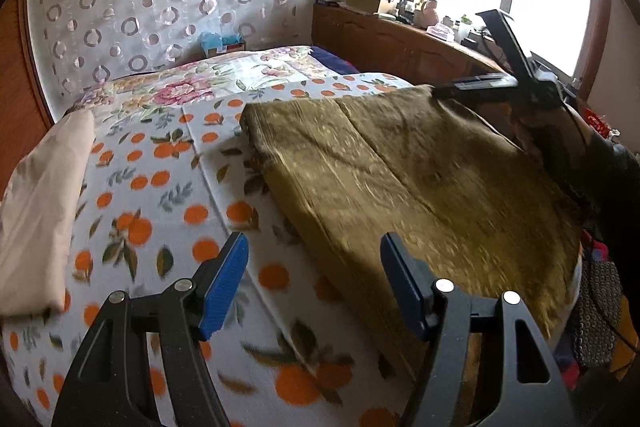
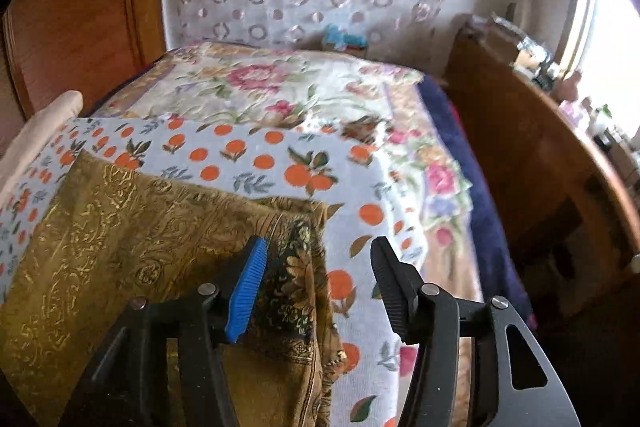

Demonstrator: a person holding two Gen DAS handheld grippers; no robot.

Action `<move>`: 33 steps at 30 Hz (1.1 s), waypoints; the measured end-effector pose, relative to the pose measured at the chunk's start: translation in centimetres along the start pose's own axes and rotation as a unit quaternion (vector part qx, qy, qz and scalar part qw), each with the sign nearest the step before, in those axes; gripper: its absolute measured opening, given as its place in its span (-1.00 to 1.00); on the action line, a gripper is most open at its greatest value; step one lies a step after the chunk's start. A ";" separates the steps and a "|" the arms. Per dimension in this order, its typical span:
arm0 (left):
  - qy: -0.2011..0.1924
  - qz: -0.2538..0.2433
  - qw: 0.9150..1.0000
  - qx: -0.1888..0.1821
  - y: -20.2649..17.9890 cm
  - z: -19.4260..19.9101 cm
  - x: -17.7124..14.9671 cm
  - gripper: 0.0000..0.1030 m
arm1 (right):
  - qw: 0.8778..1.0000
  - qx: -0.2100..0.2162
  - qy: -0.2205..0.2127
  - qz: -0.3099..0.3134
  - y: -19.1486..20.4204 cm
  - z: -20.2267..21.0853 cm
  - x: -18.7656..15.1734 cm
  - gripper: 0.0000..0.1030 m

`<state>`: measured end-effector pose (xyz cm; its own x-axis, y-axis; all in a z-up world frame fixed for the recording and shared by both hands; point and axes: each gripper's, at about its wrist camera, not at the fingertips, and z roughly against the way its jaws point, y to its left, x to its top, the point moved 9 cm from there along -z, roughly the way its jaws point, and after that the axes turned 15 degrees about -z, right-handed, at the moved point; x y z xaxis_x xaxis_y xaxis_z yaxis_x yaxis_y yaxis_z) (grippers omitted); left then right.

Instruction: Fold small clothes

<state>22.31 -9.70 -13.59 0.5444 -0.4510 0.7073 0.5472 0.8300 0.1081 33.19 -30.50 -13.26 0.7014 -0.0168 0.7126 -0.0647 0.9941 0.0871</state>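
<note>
An olive-gold patterned cloth (image 1: pixel 400 167) lies spread flat on an orange-print sheet (image 1: pixel 160 187) over the bed. My left gripper (image 1: pixel 314 247) is open, hovering over the cloth's near left edge with nothing between its blue pads. In the right wrist view the same cloth (image 2: pixel 120 227) shows a darker flowered corner (image 2: pixel 296 267) turned up. That corner lies loosely below my right gripper (image 2: pixel 320 251), which is open with its pads off the fabric. From the left wrist view the right gripper (image 1: pixel 468 55) sits at the cloth's far right corner.
A folded beige cloth (image 1: pixel 44 187) rests at the bed's left edge. A floral quilt (image 1: pixel 208 83) covers the far end. A wooden shelf (image 1: pixel 400 39) crowded with small items runs under the window at right. A wooden panel (image 2: pixel 80 7) stands to the left.
</note>
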 end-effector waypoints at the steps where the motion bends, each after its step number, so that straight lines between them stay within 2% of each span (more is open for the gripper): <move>1: 0.002 -0.003 1.000 0.001 0.3 -0.4 0.4 0.35 | 1.000 0.002 0.009 0.000 -0.2 -0.4 -0.1 0.10; 7: 0.019 -0.004 1.000 0.010 2.5 -4.0 2.9 0.35 | 0.998 0.040 0.050 0.004 -0.8 -2.8 0.2 0.11; 10: 0.031 -0.003 0.999 0.013 3.6 -5.9 3.7 0.32 | 0.997 0.061 0.057 -0.003 -1.6 -3.6 0.5 0.11; 14: 0.053 0.001 0.999 0.004 4.5 -8.6 4.3 0.14 | 0.995 0.081 0.058 -0.005 -2.4 -3.8 0.9 0.13; 18: 0.066 0.006 0.998 -0.004 5.1 -10.5 4.3 0.14 | 0.993 0.105 0.060 -0.006 -2.1 -4.1 0.3 0.13; 21: 0.059 0.012 0.998 -0.011 5.3 -10.7 4.6 0.13 | 0.991 0.120 0.061 0.003 -1.7 -4.3 0.0 0.13; 23: 0.053 0.014 0.998 -0.027 5.0 -10.7 4.8 -0.22 | 0.989 0.130 0.063 0.012 -1.3 -4.5 -0.1 0.13; 24: 0.050 0.017 0.998 -0.035 4.9 -10.6 4.9 -0.29 | 0.989 0.134 0.063 0.017 -1.1 -4.6 -0.3 0.03; 25: 0.049 0.018 0.998 -0.033 5.0 -10.6 5.0 -0.50 | 0.988 0.140 0.062 0.022 -0.9 -4.5 -0.4 -0.22; 26: 0.048 0.020 0.998 -0.036 4.9 -10.5 5.1 -0.83 | 0.987 0.147 0.064 0.028 -0.6 -4.4 -0.5 -0.37; 27: 0.045 0.025 0.998 -0.044 5.0 -10.3 5.2 -0.89 | 0.984 0.159 0.067 0.031 -0.2 -4.2 -0.7 -0.70; 28: 0.037 0.032 0.997 -0.058 4.8 -9.8 5.6 -0.89 | 0.983 0.168 0.063 0.035 -0.1 -3.9 -0.7 -0.75; 31: -0.002 0.035 0.997 -0.070 4.7 -7.3 7.4 -0.91 | 0.979 0.197 0.049 0.034 0.0 -2.3 -0.1 -0.80; 33: -0.026 0.033 0.996 -0.076 4.4 -5.7 8.6 -0.92 | 0.976 0.215 0.022 0.034 0.1 -0.5 0.9 -0.81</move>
<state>33.02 -11.75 -11.01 0.5509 -0.3772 0.7444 0.6033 0.7963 -0.0430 34.15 -30.41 -12.92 0.7149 0.0616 0.6965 -0.3965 0.8562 0.3312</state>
